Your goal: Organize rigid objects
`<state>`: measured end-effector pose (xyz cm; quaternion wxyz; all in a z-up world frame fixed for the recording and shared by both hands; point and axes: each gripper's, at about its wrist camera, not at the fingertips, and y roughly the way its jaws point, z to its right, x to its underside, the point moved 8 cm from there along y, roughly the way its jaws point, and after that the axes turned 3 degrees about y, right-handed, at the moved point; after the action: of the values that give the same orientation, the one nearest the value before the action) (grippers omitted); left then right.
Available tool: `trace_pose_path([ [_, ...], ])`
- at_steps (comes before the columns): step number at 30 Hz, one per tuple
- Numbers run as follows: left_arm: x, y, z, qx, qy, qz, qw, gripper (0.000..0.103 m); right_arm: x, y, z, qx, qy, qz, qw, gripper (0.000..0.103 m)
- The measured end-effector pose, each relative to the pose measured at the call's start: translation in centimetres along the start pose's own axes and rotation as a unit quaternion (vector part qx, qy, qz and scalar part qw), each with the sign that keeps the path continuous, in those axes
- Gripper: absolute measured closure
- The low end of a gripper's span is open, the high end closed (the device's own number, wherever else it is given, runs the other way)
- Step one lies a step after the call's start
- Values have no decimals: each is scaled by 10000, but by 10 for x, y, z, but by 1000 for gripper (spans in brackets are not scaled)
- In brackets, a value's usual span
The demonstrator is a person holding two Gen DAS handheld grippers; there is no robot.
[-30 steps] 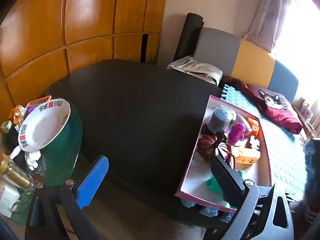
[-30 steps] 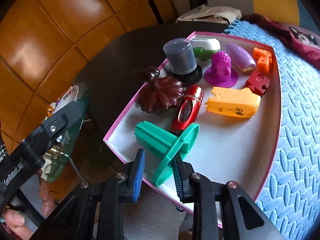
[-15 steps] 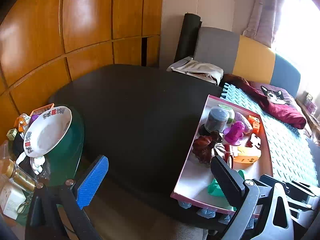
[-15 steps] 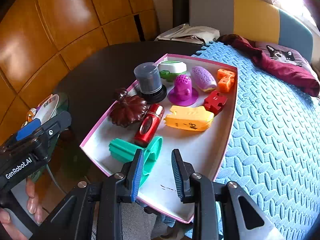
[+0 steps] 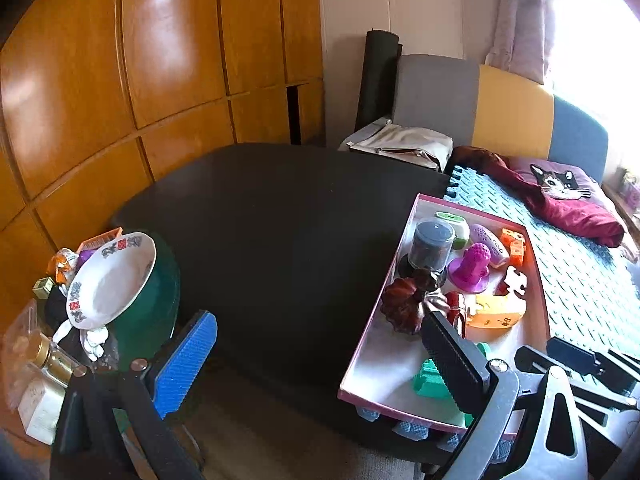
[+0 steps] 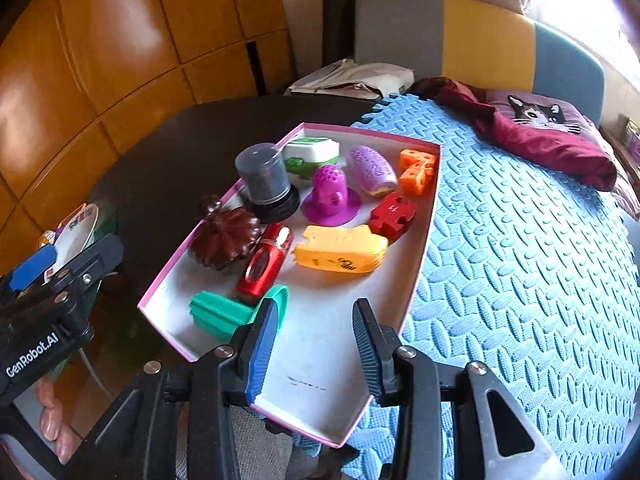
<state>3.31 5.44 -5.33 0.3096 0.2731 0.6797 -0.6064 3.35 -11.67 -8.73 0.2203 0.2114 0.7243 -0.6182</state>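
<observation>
Right hand-held gripper (image 6: 316,344) just opening, empty above pink tray (image 6: 424,216), green spool (image 6: 224,312) released, left hand-held gripper (image 5: 320,364) wide

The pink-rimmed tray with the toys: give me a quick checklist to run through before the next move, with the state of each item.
1. Right gripper empty: ok; its fingers have just been opening, nothing between them.
2. Green spool lying inside the tray: ok.
3. Left gripper open and empty: ok.
4. Tray fully supported: not ok; its near corner overhangs the blue foam mat.
5. Red bottle clear of the spool: cannot tell; they look to be touching.
</observation>
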Motion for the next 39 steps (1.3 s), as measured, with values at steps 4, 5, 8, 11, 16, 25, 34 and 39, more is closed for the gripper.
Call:
trace_pose_path([
  [4,0,5,3,15,69,-260,9996,0,-6,0,7,212,66,46,9997,58],
  [5,0,7,4,0,93,-320,9994,0,-7,0,8,263,82,50,9996,58],
  [8,0,9,4,-91,114,-379,9992,0,-12,-1,11,386,136,71,9991,57],
  [11,-2,10,7,-117,122,-396,9991,0,-18,-1,14,530,216,108,9983,51],
  [16,-4,14,10,-119,130,-523,9985,0,-25,-4,23,689,412,188,9966,47],
  [25,-5,20,26,-32,352,-704,9969,0,-31,-6,29,867,476,254,9948,47],
  [34,-1,24,38,176,542,-917,9942,0,-32,-5,34,909,576,278,9938,47],
  [39,0,22,47,314,628,-970,9928,0,-33,-6,37,954,611,311,9931,47],
])
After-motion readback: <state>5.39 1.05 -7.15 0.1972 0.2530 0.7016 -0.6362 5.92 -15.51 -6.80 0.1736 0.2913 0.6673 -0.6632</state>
